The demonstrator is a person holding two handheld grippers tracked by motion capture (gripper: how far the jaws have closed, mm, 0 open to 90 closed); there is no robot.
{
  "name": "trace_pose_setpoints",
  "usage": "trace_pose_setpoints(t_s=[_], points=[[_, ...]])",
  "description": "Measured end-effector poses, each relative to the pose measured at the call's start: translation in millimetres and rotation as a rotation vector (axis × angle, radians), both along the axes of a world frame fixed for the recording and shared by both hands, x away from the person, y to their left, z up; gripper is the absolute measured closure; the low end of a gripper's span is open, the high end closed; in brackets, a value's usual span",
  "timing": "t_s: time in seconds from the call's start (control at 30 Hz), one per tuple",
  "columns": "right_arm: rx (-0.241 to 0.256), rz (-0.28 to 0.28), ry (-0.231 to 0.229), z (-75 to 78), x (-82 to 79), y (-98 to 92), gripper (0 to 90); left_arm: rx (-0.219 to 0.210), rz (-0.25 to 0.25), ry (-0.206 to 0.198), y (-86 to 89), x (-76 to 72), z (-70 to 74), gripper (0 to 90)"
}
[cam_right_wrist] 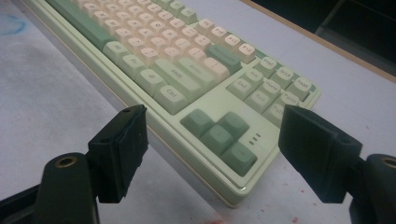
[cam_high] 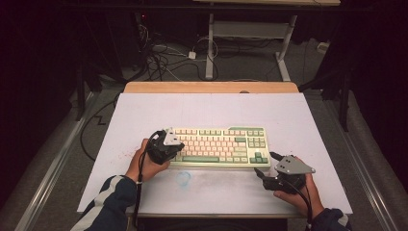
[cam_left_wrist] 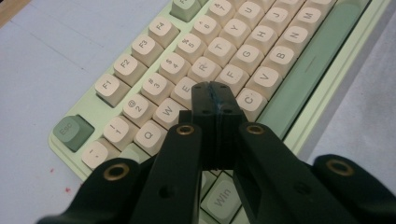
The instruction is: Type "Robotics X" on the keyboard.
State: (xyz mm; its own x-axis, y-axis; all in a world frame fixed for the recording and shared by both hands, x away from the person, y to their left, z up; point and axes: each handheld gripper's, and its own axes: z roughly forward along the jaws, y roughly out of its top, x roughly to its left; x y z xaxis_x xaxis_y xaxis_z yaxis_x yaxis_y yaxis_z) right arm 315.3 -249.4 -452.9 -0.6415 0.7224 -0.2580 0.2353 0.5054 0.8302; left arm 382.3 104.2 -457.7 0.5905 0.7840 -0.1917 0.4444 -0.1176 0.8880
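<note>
Left gripper view: left gripper (cam_left_wrist: 215,93) fingers together over keyboard (cam_left_wrist: 289,60) | right gripper (cam_right_wrist: 212,154) fingers spread

Closed left tool (cam_left_wrist: 215,100) sits over the keyboard's (cam_left_wrist: 93,112) letter keys.

1. The white table top (cam_high: 211,108) is seen stretching away beyond both claws, and a wooden edge (cam_high: 211,87) is shown at its far side.
2. Farther off, a grey floor (cam_high: 240,67) is strewn with cables (cam_high: 159,60) — dimly lit.
3. A white-legged desk frame (cam_high: 250,33) is placed behind; darkness surrounds it.
</note>
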Motion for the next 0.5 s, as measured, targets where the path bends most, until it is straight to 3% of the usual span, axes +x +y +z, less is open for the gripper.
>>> trace_pose_setpoints(t_s=[0.5], points=[[-0.013,0.007,0.002,-1.0,-0.7,1.0,24.6,0.024,0.008,0.012,-4.3,10.0,-7.8,87.3]])
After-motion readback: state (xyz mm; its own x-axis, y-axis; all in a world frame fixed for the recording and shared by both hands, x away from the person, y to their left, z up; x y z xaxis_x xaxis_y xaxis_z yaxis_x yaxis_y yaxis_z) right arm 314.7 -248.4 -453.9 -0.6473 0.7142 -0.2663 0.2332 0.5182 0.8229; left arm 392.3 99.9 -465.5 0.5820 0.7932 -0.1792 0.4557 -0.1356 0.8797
